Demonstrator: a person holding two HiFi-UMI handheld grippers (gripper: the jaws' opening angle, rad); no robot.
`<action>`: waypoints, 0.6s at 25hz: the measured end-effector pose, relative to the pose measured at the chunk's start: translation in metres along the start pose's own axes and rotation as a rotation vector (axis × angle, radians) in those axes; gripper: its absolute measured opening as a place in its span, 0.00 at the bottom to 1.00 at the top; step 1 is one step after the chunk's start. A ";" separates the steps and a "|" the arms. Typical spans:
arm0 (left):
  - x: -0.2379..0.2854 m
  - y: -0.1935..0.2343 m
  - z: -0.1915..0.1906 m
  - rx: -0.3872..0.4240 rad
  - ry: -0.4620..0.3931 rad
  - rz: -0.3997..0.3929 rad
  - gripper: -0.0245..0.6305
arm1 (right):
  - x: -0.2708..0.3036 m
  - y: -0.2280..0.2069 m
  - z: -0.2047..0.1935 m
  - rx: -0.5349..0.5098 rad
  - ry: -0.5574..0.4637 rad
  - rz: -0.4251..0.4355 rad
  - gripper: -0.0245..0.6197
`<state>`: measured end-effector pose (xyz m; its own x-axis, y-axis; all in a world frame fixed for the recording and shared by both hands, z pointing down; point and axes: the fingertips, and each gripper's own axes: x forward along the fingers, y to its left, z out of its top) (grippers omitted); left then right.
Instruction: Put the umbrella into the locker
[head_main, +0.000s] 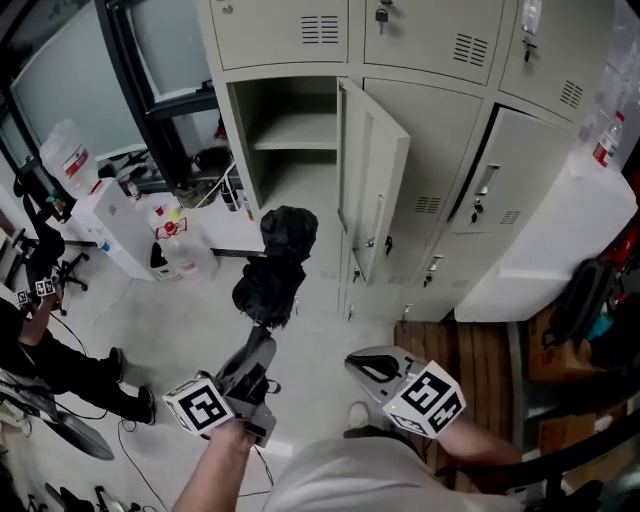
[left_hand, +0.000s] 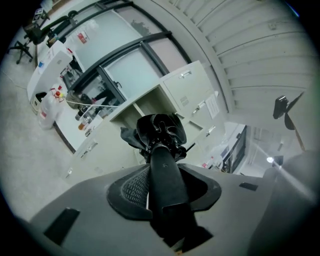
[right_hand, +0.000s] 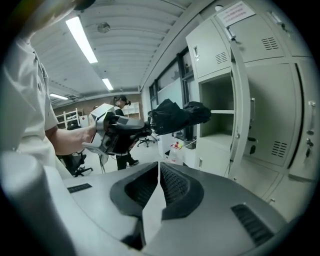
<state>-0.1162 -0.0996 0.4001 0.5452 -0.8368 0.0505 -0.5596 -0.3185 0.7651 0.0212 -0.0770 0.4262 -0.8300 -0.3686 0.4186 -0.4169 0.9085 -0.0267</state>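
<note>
The left gripper (head_main: 258, 345) is clenched on the handle of the folded black umbrella (head_main: 278, 262), holding it out level, canopy end first, just short of the open locker (head_main: 292, 132) — lined up, I'd say, to slide in. The right gripper (head_main: 372, 368) hangs beside it — jaws pressed together, empty.

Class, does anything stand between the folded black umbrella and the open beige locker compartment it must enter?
Nothing visible does. The folded black fabric umbrella, clamped in the left gripper, faces the open beige metal locker compartment; its door is swung aside to the right, leaving the opening unobstructed.
</note>
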 end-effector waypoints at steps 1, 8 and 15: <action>0.011 0.001 0.010 0.009 -0.010 0.010 0.28 | 0.005 -0.007 0.006 -0.019 0.005 0.032 0.07; 0.088 0.006 0.061 -0.111 -0.096 -0.021 0.28 | 0.039 -0.036 0.038 -0.127 0.044 0.226 0.06; 0.130 0.012 0.121 -0.141 -0.197 -0.036 0.28 | 0.072 -0.054 0.058 -0.149 0.069 0.263 0.06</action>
<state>-0.1275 -0.2665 0.3385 0.4229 -0.9013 -0.0938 -0.4419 -0.2955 0.8470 -0.0379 -0.1639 0.4053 -0.8729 -0.1070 0.4760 -0.1277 0.9918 -0.0112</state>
